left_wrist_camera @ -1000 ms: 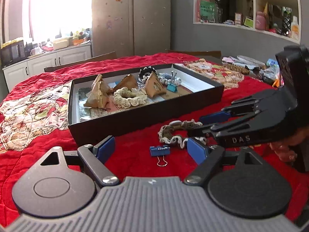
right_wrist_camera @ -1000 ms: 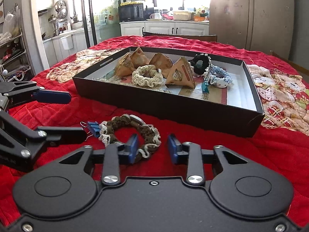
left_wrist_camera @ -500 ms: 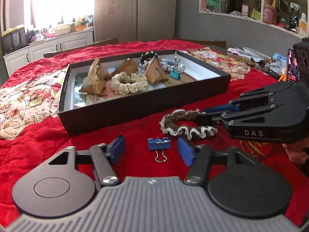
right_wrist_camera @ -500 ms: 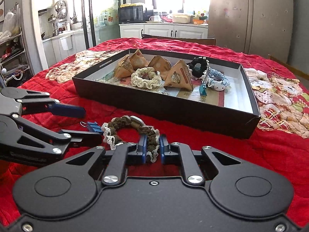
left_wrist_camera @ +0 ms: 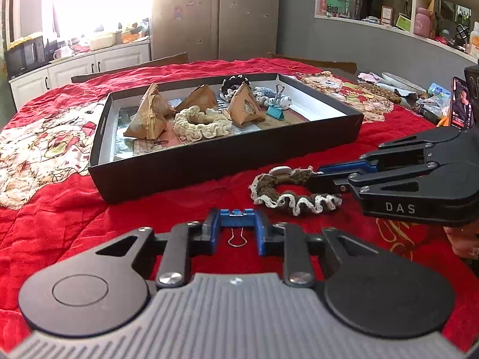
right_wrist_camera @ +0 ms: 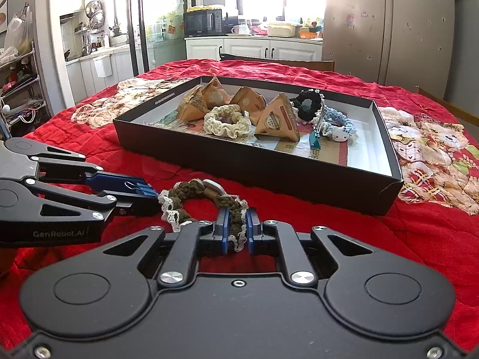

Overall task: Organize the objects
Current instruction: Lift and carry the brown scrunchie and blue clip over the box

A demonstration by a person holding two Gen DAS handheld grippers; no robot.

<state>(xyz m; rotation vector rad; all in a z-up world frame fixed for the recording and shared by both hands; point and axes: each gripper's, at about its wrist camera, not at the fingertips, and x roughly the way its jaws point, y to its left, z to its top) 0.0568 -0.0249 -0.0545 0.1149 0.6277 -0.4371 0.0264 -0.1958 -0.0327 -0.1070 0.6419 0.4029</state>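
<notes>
My right gripper (right_wrist_camera: 237, 229) pinches the soft, floppy scrunchie (right_wrist_camera: 206, 202) at its six o'clock edge; my left gripper (left_wrist_camera: 237, 229) is closing on the stiff little binder clip (left_wrist_camera: 237, 217)

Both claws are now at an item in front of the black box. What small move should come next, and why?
Probably lift both. The right claw is shut on the brown scrunchie; the left claw is closing on the blue binder clip. Both items lie on the red cloth, outside the black box.
</notes>
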